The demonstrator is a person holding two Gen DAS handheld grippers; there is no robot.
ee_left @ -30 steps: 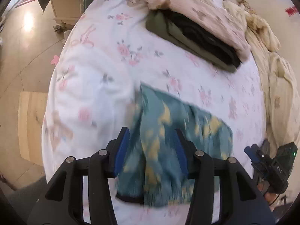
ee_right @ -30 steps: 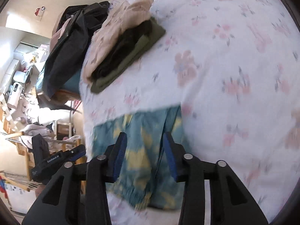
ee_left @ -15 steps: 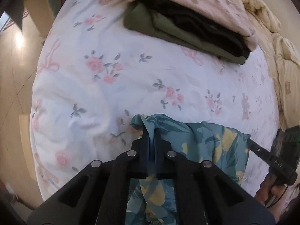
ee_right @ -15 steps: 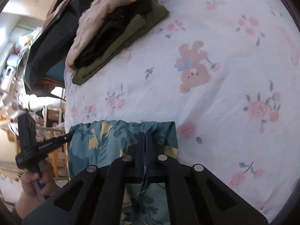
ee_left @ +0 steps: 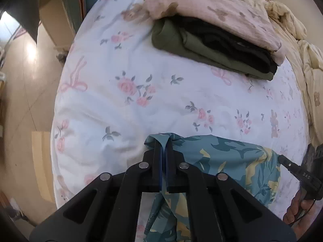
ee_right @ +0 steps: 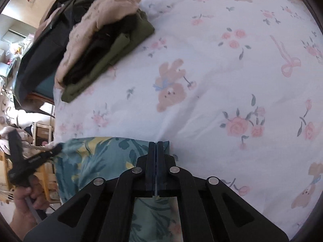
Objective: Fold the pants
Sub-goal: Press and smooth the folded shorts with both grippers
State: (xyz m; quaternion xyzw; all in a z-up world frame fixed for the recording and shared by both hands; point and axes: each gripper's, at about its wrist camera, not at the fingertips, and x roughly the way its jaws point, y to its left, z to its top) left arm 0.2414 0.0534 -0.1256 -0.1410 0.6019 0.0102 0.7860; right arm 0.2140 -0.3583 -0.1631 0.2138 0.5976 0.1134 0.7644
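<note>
While both grippers sit at the near edge of the floral bedsheet, I see my left gripper pinched tight on one corner of the teal floral pants and my right gripper clamped on the opposite corner, with a stack of folded clothes well beyond.

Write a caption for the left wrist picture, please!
Left gripper shut on the teal flowery pants at the near edge of a rose-print bed.
</note>
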